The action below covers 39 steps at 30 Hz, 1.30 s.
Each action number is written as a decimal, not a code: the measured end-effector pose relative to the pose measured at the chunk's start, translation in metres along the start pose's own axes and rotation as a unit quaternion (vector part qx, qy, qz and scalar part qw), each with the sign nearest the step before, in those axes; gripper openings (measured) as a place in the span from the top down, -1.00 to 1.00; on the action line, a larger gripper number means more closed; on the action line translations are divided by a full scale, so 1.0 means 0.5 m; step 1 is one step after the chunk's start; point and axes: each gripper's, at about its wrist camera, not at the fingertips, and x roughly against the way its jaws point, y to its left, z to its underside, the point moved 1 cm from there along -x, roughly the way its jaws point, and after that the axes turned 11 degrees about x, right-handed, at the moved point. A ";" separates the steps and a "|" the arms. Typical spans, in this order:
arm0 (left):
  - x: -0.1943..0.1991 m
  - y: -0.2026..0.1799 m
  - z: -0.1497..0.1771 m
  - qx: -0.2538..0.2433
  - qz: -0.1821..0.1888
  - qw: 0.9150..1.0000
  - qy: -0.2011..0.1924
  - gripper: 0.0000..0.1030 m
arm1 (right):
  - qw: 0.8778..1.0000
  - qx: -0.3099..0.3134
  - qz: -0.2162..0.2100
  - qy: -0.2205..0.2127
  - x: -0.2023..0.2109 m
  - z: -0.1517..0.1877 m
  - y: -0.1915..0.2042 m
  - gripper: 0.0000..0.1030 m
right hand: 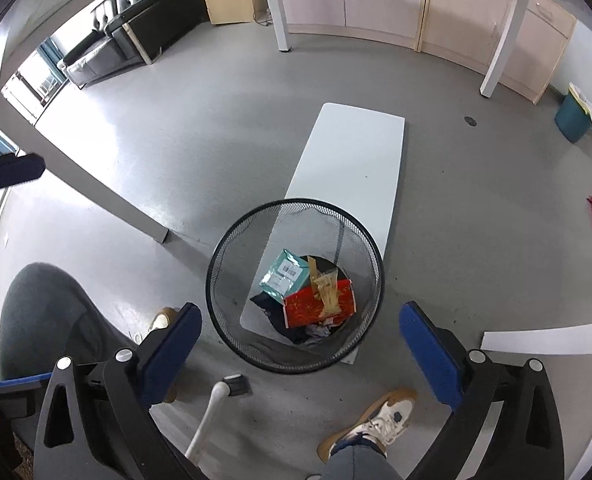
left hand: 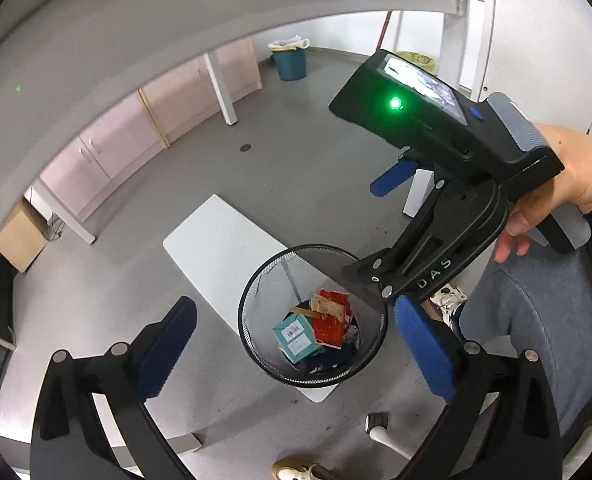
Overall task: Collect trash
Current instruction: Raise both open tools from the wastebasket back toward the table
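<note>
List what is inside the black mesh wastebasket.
Inside the mesh wastebasket: a teal box, a red packet with a tan wrapper on top, and dark crumpled scraps beneath. Anything under those is covered.

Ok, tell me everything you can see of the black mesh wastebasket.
The black mesh wastebasket is round, with a solid dark rim and see-through wire walls that look like metal. It stands upright on the grey floor, overlapping the near end of a flat white board. Inside lie a teal box, a red packet with a crumpled tan wrapper on top, and dark scraps beneath. Nothing grips or touches it from above.
</note>
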 end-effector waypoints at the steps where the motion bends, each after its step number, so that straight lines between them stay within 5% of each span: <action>1: 0.005 -0.008 -0.001 -0.004 0.003 1.000 -0.002 -0.91 | 1.000 0.001 0.003 -0.002 0.007 0.004 0.000 -0.93; 24: 0.118 -0.072 -0.020 -0.040 0.048 0.997 -0.039 -0.91 | 0.995 0.000 0.089 -0.051 0.170 0.097 -0.014 -0.93; 39: 0.198 -0.115 -0.072 -0.072 0.110 0.988 -0.081 -0.91 | 0.969 -0.019 0.189 -0.155 0.418 0.193 0.013 -0.94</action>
